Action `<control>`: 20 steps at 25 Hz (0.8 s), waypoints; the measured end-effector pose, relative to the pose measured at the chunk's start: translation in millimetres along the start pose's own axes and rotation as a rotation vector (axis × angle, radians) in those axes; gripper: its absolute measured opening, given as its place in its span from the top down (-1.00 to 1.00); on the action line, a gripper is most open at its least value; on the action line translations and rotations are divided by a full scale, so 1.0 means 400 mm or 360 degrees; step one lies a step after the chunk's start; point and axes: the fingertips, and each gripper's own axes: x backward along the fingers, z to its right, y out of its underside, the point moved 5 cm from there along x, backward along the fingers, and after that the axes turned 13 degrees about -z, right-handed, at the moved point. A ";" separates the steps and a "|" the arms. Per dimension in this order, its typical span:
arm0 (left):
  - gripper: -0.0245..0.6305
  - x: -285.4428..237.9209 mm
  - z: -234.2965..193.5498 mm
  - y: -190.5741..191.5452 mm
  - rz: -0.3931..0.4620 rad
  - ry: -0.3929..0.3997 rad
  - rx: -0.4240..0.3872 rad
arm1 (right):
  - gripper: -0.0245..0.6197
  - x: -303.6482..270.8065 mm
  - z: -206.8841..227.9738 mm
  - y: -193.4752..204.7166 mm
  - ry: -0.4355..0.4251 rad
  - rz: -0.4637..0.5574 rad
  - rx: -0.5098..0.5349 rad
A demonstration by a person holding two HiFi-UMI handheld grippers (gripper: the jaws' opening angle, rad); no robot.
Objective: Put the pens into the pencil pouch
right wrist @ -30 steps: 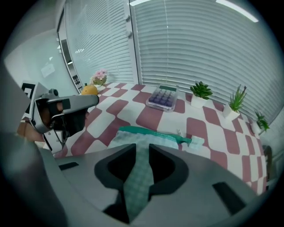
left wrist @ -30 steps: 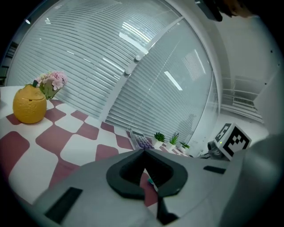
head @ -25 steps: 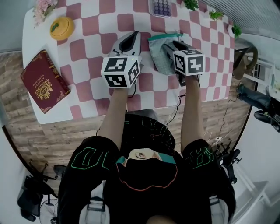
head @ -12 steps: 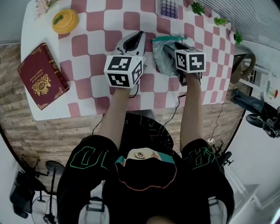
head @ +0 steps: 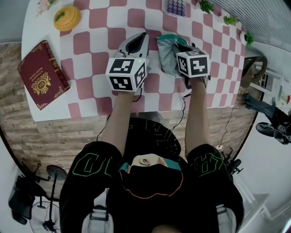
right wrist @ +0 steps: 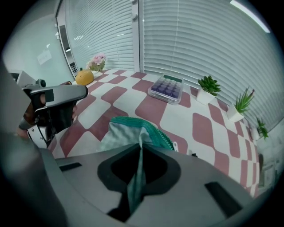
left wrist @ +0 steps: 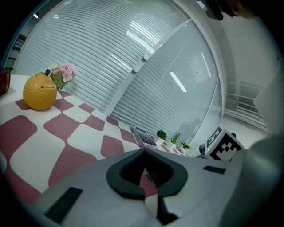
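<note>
The green-and-white checked pencil pouch [head: 165, 60] lies on the checkered table [head: 97, 32]. My right gripper [head: 178, 49] points steeply down at it. Its jaws have just been closing and are now shut on a fold of the pouch's fabric [right wrist: 136, 177], with the rest of the pouch [right wrist: 126, 133] and its teal zipper edge beyond the tips of the right gripper [right wrist: 141, 146]. My left gripper [head: 143, 36] hovers left of the pouch, nearly level. In the left gripper view the left gripper [left wrist: 144, 151] is shut, and I make out nothing held. No pens show.
A red book [head: 41, 75] lies at the table's left edge, and a yellow lemon-shaped jar [head: 66, 17] and flowers [left wrist: 62, 73] stand at the far left. At the back are a purple tray [head: 176, 7] and small potted plants [head: 207, 7]. The table's near edge is just behind both grippers.
The right gripper's jaws have come together on the pouch's edge, bunching the fabric. Both hands stay about where they were.
</note>
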 end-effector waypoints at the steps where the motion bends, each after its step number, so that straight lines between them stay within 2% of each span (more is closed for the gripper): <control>1: 0.93 0.002 0.006 0.002 0.0001 -0.0007 -0.0007 | 0.87 0.000 0.000 0.000 0.0001 0.0005 0.0015; 4: 0.93 0.013 0.022 0.004 0.0013 -0.0042 -0.0031 | 0.89 0.005 0.004 0.003 -0.0028 0.0033 0.0029; 10: 0.93 0.041 0.069 0.010 0.0054 -0.0130 -0.0078 | 0.89 0.054 0.016 0.038 -0.0093 0.0209 0.0002; 15: 0.93 0.044 0.107 0.021 0.0082 -0.0189 -0.0099 | 0.89 0.114 0.036 0.069 -0.0157 0.0435 -0.0015; 20: 0.93 0.041 0.166 0.035 0.0100 -0.0192 -0.0131 | 0.89 0.185 0.073 0.114 -0.0241 0.0663 -0.0007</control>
